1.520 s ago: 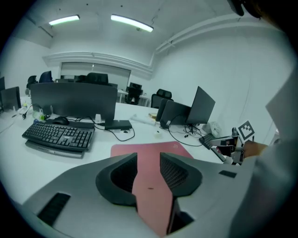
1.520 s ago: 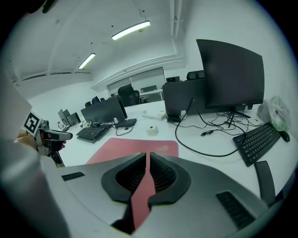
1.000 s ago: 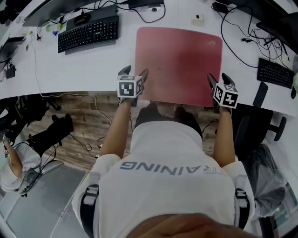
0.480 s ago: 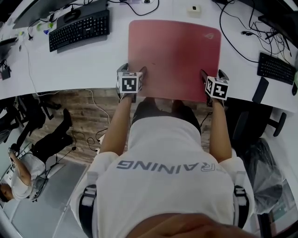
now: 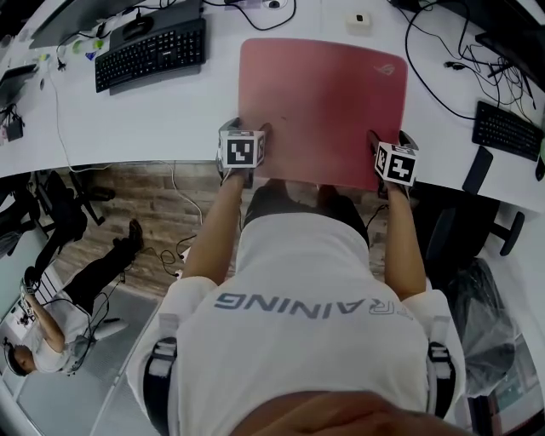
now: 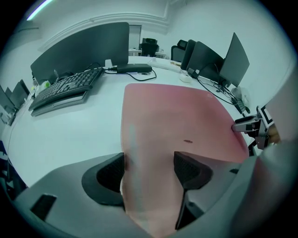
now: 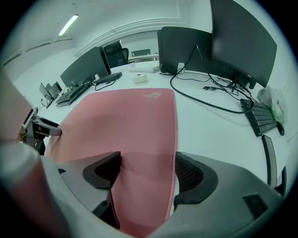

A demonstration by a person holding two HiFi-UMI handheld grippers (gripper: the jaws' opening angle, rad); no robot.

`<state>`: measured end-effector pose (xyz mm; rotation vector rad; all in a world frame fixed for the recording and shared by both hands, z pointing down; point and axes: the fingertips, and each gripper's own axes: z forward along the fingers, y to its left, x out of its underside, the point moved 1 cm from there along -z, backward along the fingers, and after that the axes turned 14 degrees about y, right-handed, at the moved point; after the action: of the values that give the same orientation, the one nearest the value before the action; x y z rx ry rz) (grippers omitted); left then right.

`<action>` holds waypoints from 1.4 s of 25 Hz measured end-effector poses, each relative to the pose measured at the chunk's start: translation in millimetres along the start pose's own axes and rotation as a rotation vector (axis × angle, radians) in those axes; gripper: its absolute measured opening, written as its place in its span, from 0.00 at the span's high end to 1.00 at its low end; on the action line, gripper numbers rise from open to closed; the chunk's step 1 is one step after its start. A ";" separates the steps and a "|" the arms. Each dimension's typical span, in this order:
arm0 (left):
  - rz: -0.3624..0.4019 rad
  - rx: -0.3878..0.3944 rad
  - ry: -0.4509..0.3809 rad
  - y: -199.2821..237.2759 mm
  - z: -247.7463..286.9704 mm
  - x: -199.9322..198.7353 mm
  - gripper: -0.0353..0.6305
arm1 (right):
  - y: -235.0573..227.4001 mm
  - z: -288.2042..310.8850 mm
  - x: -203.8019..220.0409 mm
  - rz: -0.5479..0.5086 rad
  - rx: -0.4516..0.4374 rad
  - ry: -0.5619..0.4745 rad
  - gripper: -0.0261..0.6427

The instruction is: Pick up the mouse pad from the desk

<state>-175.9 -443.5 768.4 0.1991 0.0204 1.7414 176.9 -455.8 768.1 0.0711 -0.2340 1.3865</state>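
A large pink mouse pad (image 5: 324, 102) lies flat on the white desk (image 5: 170, 119), its near edge along the desk's front. My left gripper (image 5: 247, 129) points steeply down at the pad's near left corner. In the left gripper view the pad (image 6: 177, 121) runs between wide-open jaws of that gripper (image 6: 149, 169), and neither presses on it. My right gripper (image 5: 390, 138) stands at the near right corner. Its jaws (image 7: 148, 172) are closing, still wide, with the pad's right edge strip (image 7: 125, 125) between them and no pad pressing.
A black keyboard (image 5: 152, 53) lies at the back left, a second keyboard (image 5: 502, 132) at the far right beside a dark phone (image 5: 475, 174). Cables (image 5: 443, 77) and a small white box (image 5: 358, 19) sit behind the pad. Monitors (image 7: 233, 42) line the desk's back.
Both grippers have come down onto the pad's near corners and now hold still. Their jaws stand a little wider than before.
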 end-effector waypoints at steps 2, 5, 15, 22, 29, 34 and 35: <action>0.008 -0.003 -0.005 -4.0 -0.4 0.3 0.47 | 3.7 -0.9 0.5 -0.007 -0.003 -0.003 0.43; 0.012 0.001 -0.010 -9.8 -1.8 0.3 0.54 | 13.8 -1.8 -0.9 -0.034 -0.005 -0.002 0.56; 0.041 0.051 -0.103 -17.5 -37.2 -5.0 0.73 | 32.9 -29.7 -7.1 -0.082 -0.073 -0.063 0.81; 0.045 0.094 -0.214 -21.5 -76.1 -15.4 0.77 | 49.0 -71.3 -24.6 -0.084 -0.096 -0.165 0.87; 0.044 0.101 -0.392 -14.4 -133.7 -54.3 0.79 | 55.7 -133.2 -75.1 -0.123 -0.049 -0.328 0.87; 0.074 0.091 -0.546 -17.1 -195.8 -89.3 0.79 | 58.3 -180.5 -109.3 -0.133 -0.014 -0.456 0.87; 0.082 0.087 -0.580 -18.3 -208.4 -96.0 0.79 | 57.7 -191.6 -115.6 -0.128 -0.009 -0.484 0.87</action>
<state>-172.3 -513.7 549.2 0.7695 -0.3390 1.7079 124.8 -520.8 552.6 0.4101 -0.6278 1.2244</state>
